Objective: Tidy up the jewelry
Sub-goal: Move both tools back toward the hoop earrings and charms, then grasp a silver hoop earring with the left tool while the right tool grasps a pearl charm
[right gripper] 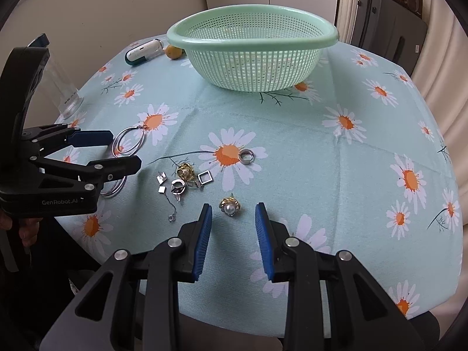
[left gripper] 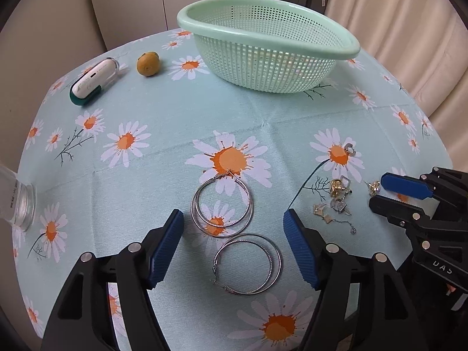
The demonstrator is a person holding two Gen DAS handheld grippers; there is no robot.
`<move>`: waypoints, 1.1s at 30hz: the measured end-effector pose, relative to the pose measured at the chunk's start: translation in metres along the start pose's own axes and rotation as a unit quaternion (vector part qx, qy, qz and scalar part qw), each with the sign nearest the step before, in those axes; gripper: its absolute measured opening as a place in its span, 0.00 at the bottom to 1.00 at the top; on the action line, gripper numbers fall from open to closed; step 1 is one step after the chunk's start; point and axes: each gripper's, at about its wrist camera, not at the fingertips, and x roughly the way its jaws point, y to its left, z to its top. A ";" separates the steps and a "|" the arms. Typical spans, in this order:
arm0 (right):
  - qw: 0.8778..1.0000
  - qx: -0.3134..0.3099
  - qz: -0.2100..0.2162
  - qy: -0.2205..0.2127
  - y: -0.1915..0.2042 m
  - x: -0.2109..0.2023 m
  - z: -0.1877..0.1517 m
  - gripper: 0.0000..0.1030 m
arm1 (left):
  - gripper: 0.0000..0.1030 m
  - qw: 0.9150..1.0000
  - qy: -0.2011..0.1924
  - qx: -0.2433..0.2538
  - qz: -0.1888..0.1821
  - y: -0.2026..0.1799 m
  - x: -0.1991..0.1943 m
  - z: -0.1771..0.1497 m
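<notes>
Two pairs of silver hoop earrings lie on the daisy tablecloth: the far hoops (left gripper: 221, 204) and the near hoops (left gripper: 248, 263). My left gripper (left gripper: 233, 219) is open and empty, its jaws on either side of them. A pile of small gold and silver earrings (right gripper: 180, 181) lies to the right. A gold pearl earring (right gripper: 230, 207) sits just ahead of my right gripper (right gripper: 232, 212), which is open and empty. A silver ring (right gripper: 247, 156) lies on a daisy. The green mesh basket (right gripper: 251, 38) stands empty at the back.
A white and green case (left gripper: 93, 82) and a small yellow-brown fruit (left gripper: 148, 63) lie at the back left. A clear glass (left gripper: 17, 201) stands at the left edge. The table's edge curves close on the right (right gripper: 438, 278).
</notes>
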 end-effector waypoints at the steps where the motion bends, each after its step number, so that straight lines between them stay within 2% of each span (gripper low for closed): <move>1: 1.000 -0.001 0.002 -0.002 0.000 0.000 0.000 0.31 | 0.67 1.000 -0.004 0.010 0.008 -0.003 0.001 -0.001; 2: 1.000 -0.004 0.002 -0.004 0.001 0.000 -0.001 0.30 | 0.67 1.000 -0.008 0.009 0.008 -0.003 0.001 -0.002; 5: 1.000 -0.022 -0.012 -0.010 0.004 0.001 -0.002 0.15 | 0.67 1.000 -0.013 0.010 0.007 -0.005 0.002 -0.002; 8: 0.999 -0.026 -0.014 -0.014 0.004 0.002 -0.002 0.15 | 0.62 1.000 -0.017 0.011 0.005 -0.005 0.001 -0.002; 10: 0.999 -0.026 -0.013 -0.016 0.003 0.001 -0.003 0.15 | 0.49 1.000 -0.019 0.019 0.002 -0.005 -0.003 -0.003; 13: 1.000 -0.020 -0.006 -0.014 0.002 0.001 -0.003 0.15 | 0.37 0.999 -0.018 0.031 -0.003 -0.010 -0.005 -0.003; 17: 1.000 -0.017 -0.004 -0.018 0.001 -0.004 -0.003 0.15 | 0.32 0.999 -0.015 0.028 -0.010 -0.009 -0.006 -0.003; 18: 1.000 -0.017 -0.003 -0.020 0.001 -0.005 -0.003 0.15 | 0.24 1.000 -0.013 0.024 -0.013 -0.008 -0.007 -0.003; 19: 1.000 -0.017 -0.003 -0.022 0.000 -0.007 -0.002 0.15 | 0.06 1.000 -0.011 0.020 -0.013 -0.006 -0.007 -0.003; 24: 0.999 -0.016 -0.002 -0.029 -0.001 -0.012 -0.001 0.15 | 0.02 1.000 -0.004 0.003 -0.024 0.001 -0.006 -0.002; 27: 0.999 -0.016 0.000 -0.030 -0.001 -0.013 -0.001 0.15 | 0.04 1.000 -0.001 -0.010 -0.030 0.005 -0.008 -0.001; 29: 0.999 -0.015 0.000 -0.030 -0.002 -0.014 -0.002 0.15 | 0.04 0.999 -0.012 -0.015 -0.032 0.006 -0.011 0.000; 30: 0.999 -0.014 0.000 -0.030 -0.002 -0.014 -0.002 0.15 | 0.08 0.999 -0.016 -0.016 -0.029 0.007 -0.013 0.002; 33: 0.999 -0.014 0.001 -0.031 -0.002 -0.014 -0.001 0.15 | 0.53 1.000 -0.024 -0.013 -0.014 0.006 -0.015 0.008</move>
